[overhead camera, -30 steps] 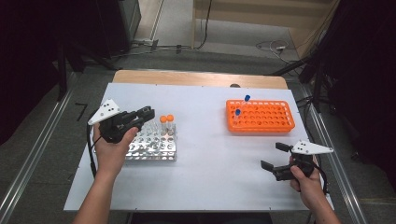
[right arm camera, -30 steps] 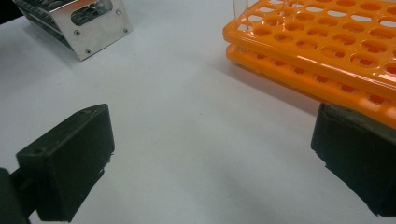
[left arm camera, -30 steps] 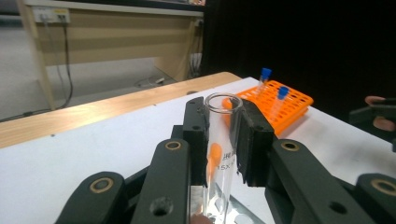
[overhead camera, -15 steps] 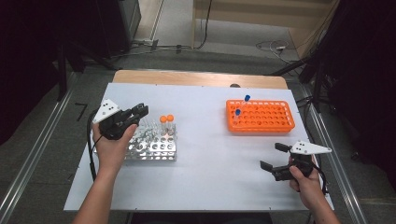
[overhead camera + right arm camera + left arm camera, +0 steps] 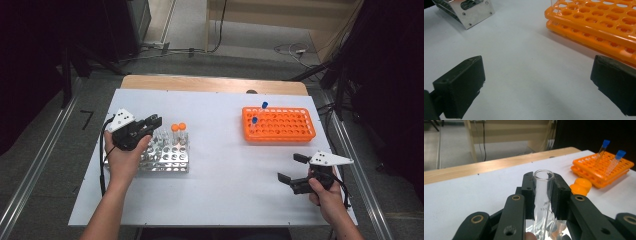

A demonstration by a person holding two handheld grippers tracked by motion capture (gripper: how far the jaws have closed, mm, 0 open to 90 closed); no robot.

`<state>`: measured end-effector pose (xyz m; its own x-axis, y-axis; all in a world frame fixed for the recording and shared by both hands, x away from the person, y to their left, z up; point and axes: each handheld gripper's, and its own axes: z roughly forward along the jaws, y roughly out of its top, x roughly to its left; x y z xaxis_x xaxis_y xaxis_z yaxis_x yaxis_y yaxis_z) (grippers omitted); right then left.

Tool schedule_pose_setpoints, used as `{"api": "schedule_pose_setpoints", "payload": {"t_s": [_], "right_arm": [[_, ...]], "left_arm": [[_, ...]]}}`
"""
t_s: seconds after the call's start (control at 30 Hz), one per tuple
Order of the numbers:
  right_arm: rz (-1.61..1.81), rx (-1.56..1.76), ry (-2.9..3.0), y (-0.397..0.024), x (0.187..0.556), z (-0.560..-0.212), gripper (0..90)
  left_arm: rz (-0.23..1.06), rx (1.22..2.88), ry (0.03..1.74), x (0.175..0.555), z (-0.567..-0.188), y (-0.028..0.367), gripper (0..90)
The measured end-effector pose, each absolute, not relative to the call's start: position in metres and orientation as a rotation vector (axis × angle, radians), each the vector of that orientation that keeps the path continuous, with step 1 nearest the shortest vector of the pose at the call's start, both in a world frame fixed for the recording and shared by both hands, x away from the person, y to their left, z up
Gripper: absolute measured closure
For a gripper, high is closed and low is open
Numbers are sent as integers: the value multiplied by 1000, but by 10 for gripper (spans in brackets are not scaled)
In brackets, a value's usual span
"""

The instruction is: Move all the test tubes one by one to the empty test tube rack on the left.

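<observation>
My left gripper [image 5: 544,178] is shut on a clear uncapped glass tube [image 5: 543,195], which stands upright between the jaws. In the high view the left gripper [image 5: 154,121] hovers over the back left of the metal tube rack [image 5: 167,159], near two orange-capped tubes [image 5: 178,128] standing in it. An orange rack [image 5: 285,127] at the right rear holds two blue-capped tubes [image 5: 263,106]. My right gripper [image 5: 288,167] rests open near the table's front right, and nothing lies between its fingers [image 5: 461,85].
The white table top [image 5: 225,165] lies between the two racks, and a wooden strip [image 5: 210,84] runs along its far edge. In the right gripper view the orange rack [image 5: 599,22] is close ahead and the metal rack [image 5: 471,10] is far left.
The left gripper has sunk a little toward the metal rack with the glass tube still in its jaws. The right gripper has stayed where it was.
</observation>
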<state>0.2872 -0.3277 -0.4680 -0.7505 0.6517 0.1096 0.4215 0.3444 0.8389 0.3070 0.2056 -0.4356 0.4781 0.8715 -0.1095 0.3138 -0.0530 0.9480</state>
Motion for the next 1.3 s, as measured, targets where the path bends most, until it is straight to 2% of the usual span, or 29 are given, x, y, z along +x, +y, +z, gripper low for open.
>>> {"api": "schedule_pose_setpoints", "payload": {"t_s": [0.17, 0.37, 0.5, 0.7, 0.97, 1.13, 1.3], "right_arm": [[1361, 967, 2366, -327, 287, -469, 0], [1364, 960, 2366, -326, 287, -469, 0], [1366, 965, 2360, -326, 287, -468, 0], [1367, 970, 2345, -322, 289, -465, 0], [1379, 993, 2304, -316, 296, -458, 0], [1396, 993, 2284, -306, 306, -455, 0], [1404, 985, 2269, -291, 317, -453, 37]], "left_arm": [[647, 1652, 1055, 306, -437, 203, 741], [604, 1639, 1067, 305, -437, 206, 699], [586, 1594, 1079, 300, -432, 207, 593], [532, 1576, 1057, 288, -430, 203, 367], [478, 1584, 1017, 274, -431, 196, 117], [449, 1593, 991, 268, -434, 192, 35], [438, 1594, 978, 262, -436, 191, 11]]}}
